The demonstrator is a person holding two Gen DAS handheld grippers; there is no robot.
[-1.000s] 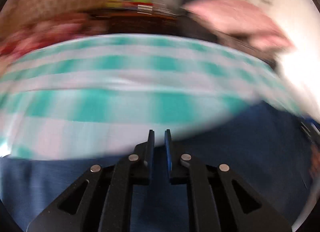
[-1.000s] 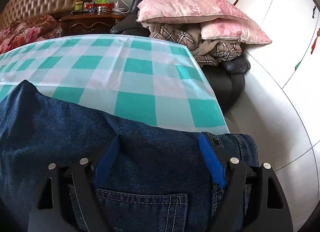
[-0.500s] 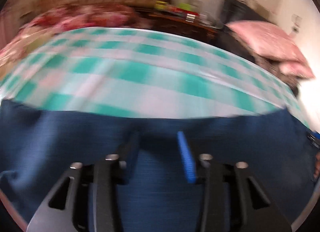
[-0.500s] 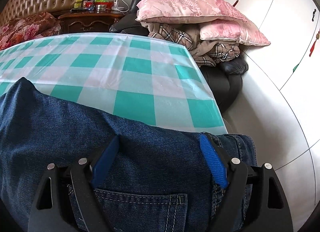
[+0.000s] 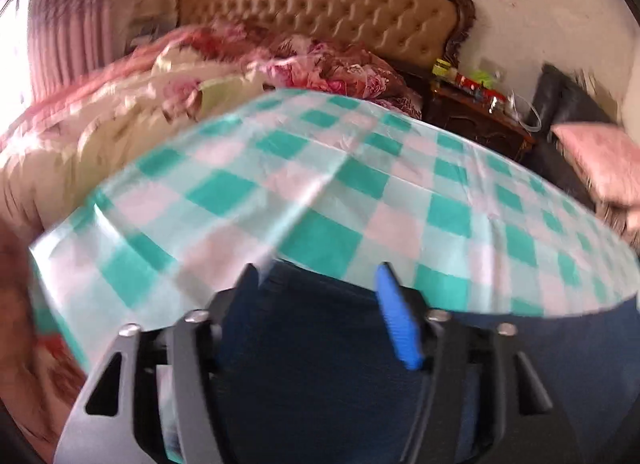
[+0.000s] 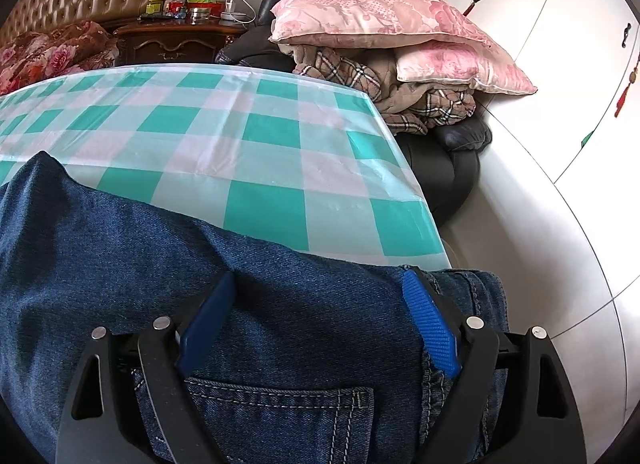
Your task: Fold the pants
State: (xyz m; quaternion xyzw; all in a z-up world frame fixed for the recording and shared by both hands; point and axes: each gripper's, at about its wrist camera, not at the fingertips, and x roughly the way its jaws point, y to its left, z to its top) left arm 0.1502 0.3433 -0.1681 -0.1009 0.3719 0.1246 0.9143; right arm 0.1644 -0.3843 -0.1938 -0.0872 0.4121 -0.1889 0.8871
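The pants (image 6: pixel 120 264), dark blue denim, are lying on the near part of the worktop (image 6: pixel 248 136), which is wearing a green-and-white checked cloth. Their long axis is running across the worktop's near edge, with the waistband hanging at the right corner and a back pocket (image 6: pixel 280 416) facing up. The right gripper (image 6: pixel 320 320) is hovering over that pocket end, jaws standing wide apart, denim beneath them. The left gripper (image 5: pixel 320 304) is hanging over the denim, its jaws opening, nothing pinched.
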